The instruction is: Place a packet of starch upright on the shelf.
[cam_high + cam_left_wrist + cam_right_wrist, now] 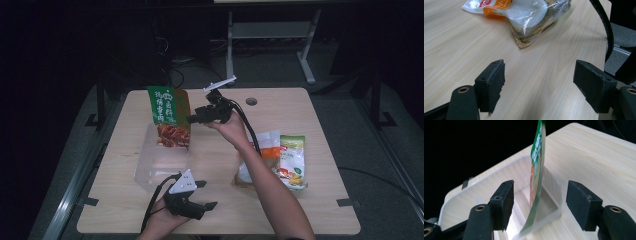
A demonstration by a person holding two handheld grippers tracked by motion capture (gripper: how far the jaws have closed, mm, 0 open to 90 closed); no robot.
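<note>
Upright in the clear plastic tub (161,162) stood the green snack pouch (169,116), between the parted, non-touching jaws of my right hand-held gripper (539,203). My left hand-held gripper (539,86) hung open over the bench (215,210).

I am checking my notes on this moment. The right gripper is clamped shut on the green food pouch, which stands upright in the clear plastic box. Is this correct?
Not quite. The right gripper is not clamped shut: the right gripper view shows its jaws standing open, with the green food pouch between them and a gap on each side. The rest holds: the pouch stands upright in the clear plastic box.
</note>
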